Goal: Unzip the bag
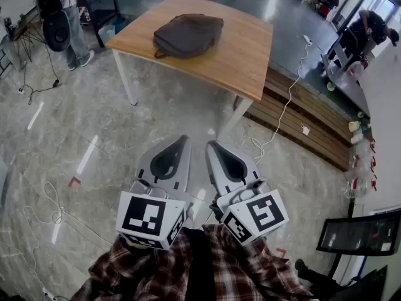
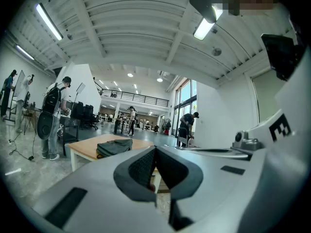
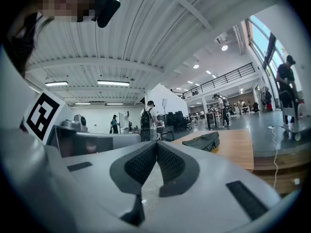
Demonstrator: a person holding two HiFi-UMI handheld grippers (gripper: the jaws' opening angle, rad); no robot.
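Wooden table [image 1: 247, 55] stands well ahead; bag [image 1: 188, 34] lies flat on it, untouched. Left gripper [image 1: 183, 140] and right gripper [image 1: 212, 145]: jaws pressed together, empty, held side by side, probably because the approach hasn't begun.

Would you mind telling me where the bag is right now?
In the head view, the dark bag lies on the wooden table, on its left half. It is well ahead of the left gripper and right gripper, and neither touches it.
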